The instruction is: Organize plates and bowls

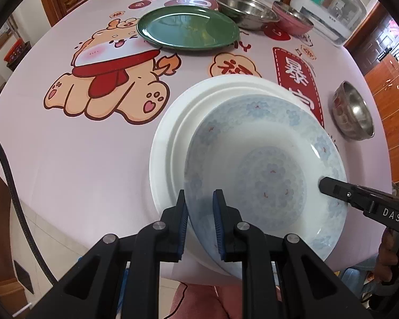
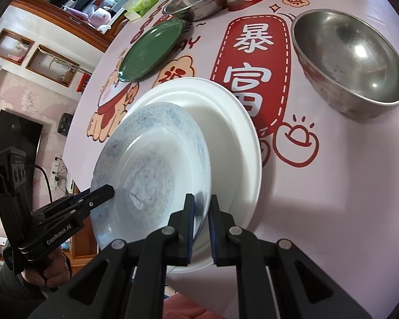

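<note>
Nearest to you, your left gripper (image 1: 199, 199) is clamped on the near-left rim of the blue-patterned plate (image 1: 268, 175), its blue pads pressed to either side of the rim with only the plate's thickness between them. Your right gripper (image 2: 200, 203) pinches the opposite side of the same plate in the same narrow way, one finger inside the rim and one outside. In the left wrist view the right gripper's black finger reaches in over the plate's right edge; in the right wrist view the left gripper shows at the plate's left edge, with your hand (image 2: 53, 271) wrapped on its handle.

The blue-patterned plate sits tilted over the white plate (image 1: 173, 133), covering its near part and leaving a crescent of white showing on the far side. The white plate lies flat on the pink printed tablecloth (image 1: 66, 146), close to the table's near edge.

To the right stands a small steel bowl (image 2: 351, 61), well apart from the plates. Further back lies a green plate (image 1: 187, 28), and beyond it a wide steel bowl (image 1: 242, 9) beside a pink bowl (image 1: 292, 21).
</note>
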`<state>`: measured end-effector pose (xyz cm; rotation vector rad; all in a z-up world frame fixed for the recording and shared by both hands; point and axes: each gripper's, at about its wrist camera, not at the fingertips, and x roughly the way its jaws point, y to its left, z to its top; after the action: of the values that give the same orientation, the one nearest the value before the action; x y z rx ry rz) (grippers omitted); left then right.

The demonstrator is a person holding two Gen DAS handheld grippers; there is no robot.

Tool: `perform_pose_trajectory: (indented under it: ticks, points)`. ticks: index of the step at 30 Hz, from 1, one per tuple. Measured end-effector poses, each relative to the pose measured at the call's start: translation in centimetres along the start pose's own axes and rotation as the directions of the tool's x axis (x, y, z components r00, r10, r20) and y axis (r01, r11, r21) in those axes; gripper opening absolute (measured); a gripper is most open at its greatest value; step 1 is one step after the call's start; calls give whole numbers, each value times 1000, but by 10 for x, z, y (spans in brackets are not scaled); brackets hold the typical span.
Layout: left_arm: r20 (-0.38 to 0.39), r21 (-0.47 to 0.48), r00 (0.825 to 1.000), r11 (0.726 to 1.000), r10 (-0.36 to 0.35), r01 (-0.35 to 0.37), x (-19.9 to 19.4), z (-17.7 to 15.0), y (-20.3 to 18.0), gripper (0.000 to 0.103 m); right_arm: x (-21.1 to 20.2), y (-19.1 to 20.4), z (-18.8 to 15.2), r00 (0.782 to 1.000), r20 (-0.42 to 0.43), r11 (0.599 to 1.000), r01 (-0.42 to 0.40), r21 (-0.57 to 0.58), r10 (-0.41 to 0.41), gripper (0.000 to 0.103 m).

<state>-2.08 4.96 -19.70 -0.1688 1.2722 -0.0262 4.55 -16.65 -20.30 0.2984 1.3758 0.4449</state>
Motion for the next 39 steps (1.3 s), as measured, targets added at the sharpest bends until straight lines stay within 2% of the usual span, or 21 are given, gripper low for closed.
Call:
perform_pose_trajectory:
  ticks: [13, 22, 37, 39]
  points:
    - [-4, -20, 999, 998, 51, -51, 11, 12, -6, 16, 7, -5, 6, 999, -28, 999, 33, -39, -34, 10]
    - [-11, -38, 996, 995, 92, -93, 13, 17, -10, 16, 13, 13, 14, 990, -81, 984, 104, -146, -117, 17]
    - [-30, -87, 992, 989, 119, -121, 11, 25, -11, 20, 13, 7, 22, 983, -173, 979, 20, -204, -56, 18]
    - [-22, -93, 993, 989, 117, -119, 7, 28, -10, 22, 12, 6, 22, 983, -177, 979, 6, -203, -43, 22]
